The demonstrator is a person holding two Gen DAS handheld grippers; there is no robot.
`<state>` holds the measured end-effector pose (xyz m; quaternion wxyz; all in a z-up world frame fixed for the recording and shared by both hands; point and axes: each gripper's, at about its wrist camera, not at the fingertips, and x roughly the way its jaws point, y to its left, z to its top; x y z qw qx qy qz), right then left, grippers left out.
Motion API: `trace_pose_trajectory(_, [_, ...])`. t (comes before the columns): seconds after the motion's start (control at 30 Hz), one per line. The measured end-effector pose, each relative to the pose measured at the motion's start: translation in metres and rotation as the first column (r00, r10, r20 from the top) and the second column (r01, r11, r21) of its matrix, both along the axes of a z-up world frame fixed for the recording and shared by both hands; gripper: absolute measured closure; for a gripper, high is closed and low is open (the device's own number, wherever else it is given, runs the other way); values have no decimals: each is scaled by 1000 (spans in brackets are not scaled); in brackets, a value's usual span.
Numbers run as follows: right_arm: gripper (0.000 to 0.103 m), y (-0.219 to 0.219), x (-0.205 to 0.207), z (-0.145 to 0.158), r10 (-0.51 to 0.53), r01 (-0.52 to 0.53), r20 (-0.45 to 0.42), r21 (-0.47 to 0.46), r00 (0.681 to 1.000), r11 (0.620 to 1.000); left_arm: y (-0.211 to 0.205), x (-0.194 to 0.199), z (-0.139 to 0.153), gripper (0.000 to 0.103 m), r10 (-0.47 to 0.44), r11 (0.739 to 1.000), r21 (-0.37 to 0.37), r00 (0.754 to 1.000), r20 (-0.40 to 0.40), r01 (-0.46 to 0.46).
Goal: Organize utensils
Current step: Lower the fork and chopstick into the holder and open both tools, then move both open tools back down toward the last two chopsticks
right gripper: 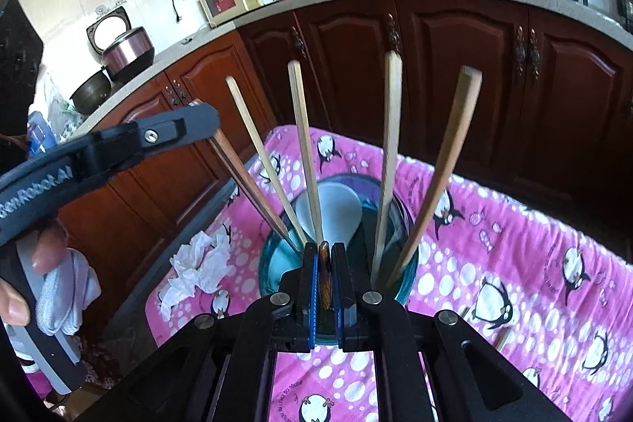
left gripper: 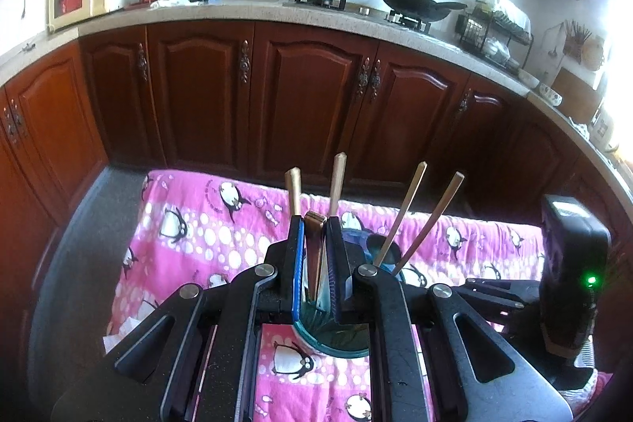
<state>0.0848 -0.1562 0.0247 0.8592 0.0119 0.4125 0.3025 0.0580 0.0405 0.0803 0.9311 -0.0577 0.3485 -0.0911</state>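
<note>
Upright chopsticks (right gripper: 304,153) crowd cup (right gripper: 273,263), cloth (right gripper: 514,263) open rightward

Pink penguin-patterned cloth (right gripper: 514,244), teal holder (right gripper: 273,263), pale wooden chopsticks (right gripper: 304,153).

Chopsticks (right gripper: 304,153) stand in a cup (right gripper: 277,263) on the cloth (right gripper: 514,263), crumpled tissue (right gripper: 198,263) seemingly left of it.

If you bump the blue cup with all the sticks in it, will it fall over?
Maybe. The cup looks like glass, so it is probably heavy enough to stay put on a light bump. But the chopsticks stand tall and lean outward, so a push up high might tip it. It sits on a soft cloth, which may wobble.
</note>
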Motion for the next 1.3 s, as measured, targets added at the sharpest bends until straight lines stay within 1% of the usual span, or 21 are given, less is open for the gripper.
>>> trace_pose_trajectory(0.2, [97,-2,0,-17,-11,11,-41,-6,999,1000,-2,0,-9,94,1,1000,2,1000,-25,-1])
trace_pose_trajectory(0.4, [97,-8,2,-19,-25,25,-51,7,998,1000,-3,-1,-11,94,6,1000,0,999,-33,-6])
trace_pose_trajectory(0.53, [97,-18,3,-19,-47,50,-73,36,996,998,-1,-1,-10,93,8,1000,-13,999,-43,-8])
trace_pose_trajectory(0.63, [93,-26,3,-21,-70,73,-77,33,995,997,0,-3,-9,93,7,1000,-23,999,-46,-8])
trace_pose_trajectory(0.73, [91,-33,1,-23,-87,91,-86,37,992,995,-1,-5,-7,93,5,1000,-26,999,-43,-6])
trace_pose_trajectory(0.8, [89,-37,-1,-21,-94,98,-84,41,992,994,-1,-6,-7,93,5,1000,-27,999,-44,-6])
trace_pose_trajectory(0.9, [79,-42,-4,-18,-102,107,-81,58,991,993,1,-8,-6,92,8,999,-37,999,-47,-10])
trace_pose_trajectory(1.03, [79,-53,-9,-13,-116,121,-77,71,990,990,5,-13,-3,91,17,999,-50,999,-47,-20])
trace_pose_trajectory(1.2, [78,-64,-18,-3,-136,143,-69,98,988,985,7,-21,2,82,24,998,-57,999,-39,-26])
trace_pose_trajectory(1.3, [78,-69,-24,3,-144,149,-58,106,988,983,6,-26,6,81,25,998,-51,999,-31,-26])
